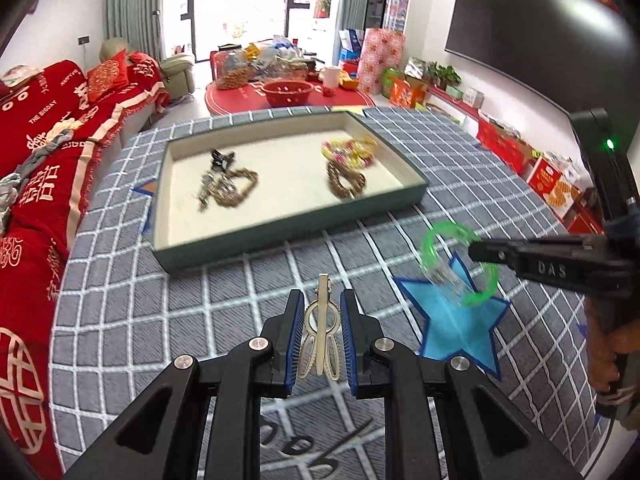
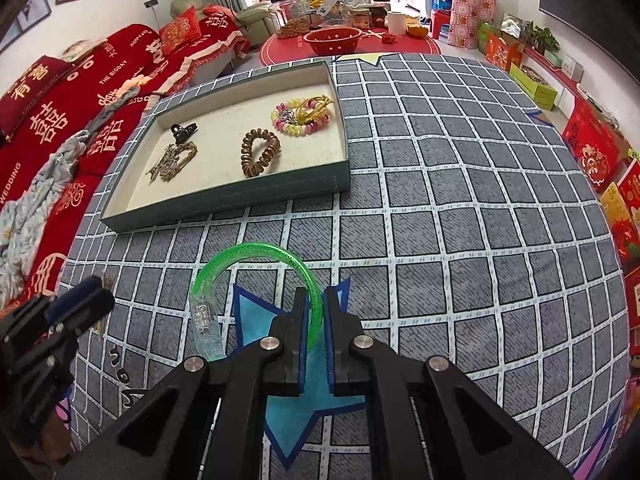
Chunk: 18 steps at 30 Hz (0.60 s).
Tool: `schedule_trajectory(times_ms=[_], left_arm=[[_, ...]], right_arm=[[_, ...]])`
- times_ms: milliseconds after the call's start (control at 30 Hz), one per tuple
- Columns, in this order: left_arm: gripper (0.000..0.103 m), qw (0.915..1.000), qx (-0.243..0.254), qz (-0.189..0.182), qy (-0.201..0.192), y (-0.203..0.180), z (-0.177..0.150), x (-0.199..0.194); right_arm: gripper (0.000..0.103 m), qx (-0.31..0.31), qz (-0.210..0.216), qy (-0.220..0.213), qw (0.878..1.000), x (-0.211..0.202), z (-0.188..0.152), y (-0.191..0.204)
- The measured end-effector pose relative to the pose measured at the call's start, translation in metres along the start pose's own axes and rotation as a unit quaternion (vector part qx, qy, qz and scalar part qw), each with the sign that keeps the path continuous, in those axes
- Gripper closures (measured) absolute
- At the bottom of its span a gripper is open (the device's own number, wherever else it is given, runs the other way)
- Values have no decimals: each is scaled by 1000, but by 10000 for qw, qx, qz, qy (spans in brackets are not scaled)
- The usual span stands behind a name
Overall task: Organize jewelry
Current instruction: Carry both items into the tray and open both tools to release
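Note:
My left gripper point(image 1: 320, 300) is shut on a pale metal hair clip point(image 1: 322, 328), held above the checked cloth in front of the tray. My right gripper point(image 2: 315, 300) is shut on a green translucent bangle point(image 2: 256, 252) and holds it over a blue star mark point(image 2: 304, 392); the bangle also shows in the left wrist view point(image 1: 434, 240). The green tray point(image 1: 280, 224) point(image 2: 224, 204) holds a black claw clip point(image 2: 184, 131), a gold chain point(image 2: 178, 164), a brown coil hair tie point(image 2: 260, 152) and beaded bracelets point(image 2: 300, 114).
A grey checked cloth point(image 2: 460, 200) covers the table. A red sofa point(image 1: 48, 152) stands to the left. A red round table point(image 1: 288, 96) with a red bowl and clutter stands behind. Red boxes point(image 2: 592, 148) line the right wall.

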<state>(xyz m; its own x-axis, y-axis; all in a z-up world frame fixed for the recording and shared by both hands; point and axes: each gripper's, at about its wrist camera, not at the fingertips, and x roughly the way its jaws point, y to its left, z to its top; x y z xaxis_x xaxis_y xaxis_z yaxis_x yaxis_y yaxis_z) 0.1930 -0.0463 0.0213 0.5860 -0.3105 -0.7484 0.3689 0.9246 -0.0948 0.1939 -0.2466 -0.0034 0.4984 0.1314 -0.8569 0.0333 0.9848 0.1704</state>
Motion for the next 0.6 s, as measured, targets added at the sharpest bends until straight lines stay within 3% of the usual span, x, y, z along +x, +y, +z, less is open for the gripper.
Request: schedule_trajectory(times_ms=[600], left_arm=[[71,9994,-207,171,-198,40,45,15]], right_arm=[[95,54,122,-235,9996,3,60,24]])
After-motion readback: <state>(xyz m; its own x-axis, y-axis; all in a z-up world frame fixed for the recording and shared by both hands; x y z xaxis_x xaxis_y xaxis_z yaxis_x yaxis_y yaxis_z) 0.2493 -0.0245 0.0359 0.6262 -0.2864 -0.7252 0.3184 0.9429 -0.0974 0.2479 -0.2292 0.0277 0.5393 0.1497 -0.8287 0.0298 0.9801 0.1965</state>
